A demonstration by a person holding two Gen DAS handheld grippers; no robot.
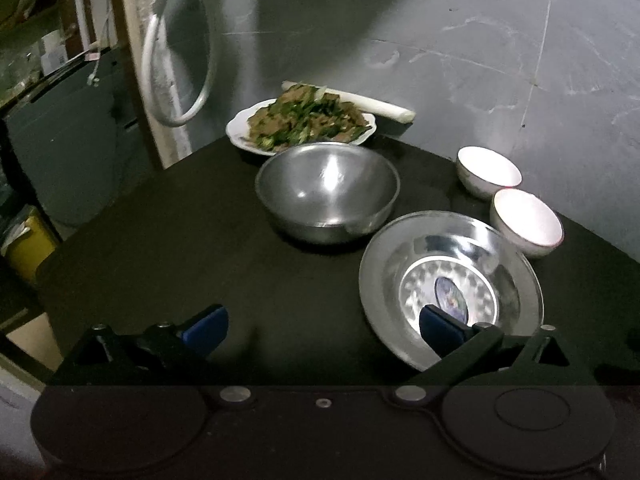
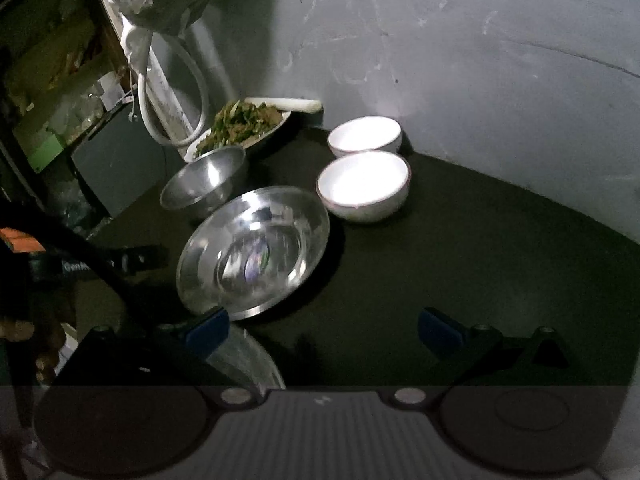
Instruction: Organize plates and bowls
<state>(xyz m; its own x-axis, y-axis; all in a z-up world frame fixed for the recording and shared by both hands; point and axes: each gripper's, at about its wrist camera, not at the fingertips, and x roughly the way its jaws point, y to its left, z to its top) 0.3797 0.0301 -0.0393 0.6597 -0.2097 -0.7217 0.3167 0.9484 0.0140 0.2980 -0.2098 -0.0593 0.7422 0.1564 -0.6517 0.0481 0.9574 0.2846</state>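
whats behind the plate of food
A long white stalk, maybe a leek, lies behind the plate of food, against the grey wall. The plate covers part of the stalk.

White lettering on the black device (image 2: 100, 266) at left begins "Gen"; the rest is unreadable.

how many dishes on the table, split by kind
Small white ceramic bowls: 2
Deep round steel bowl: 1
Wide-rimmed shallow steel dish: 1
White scalloped plate of cooked greens: 1
Total: 5
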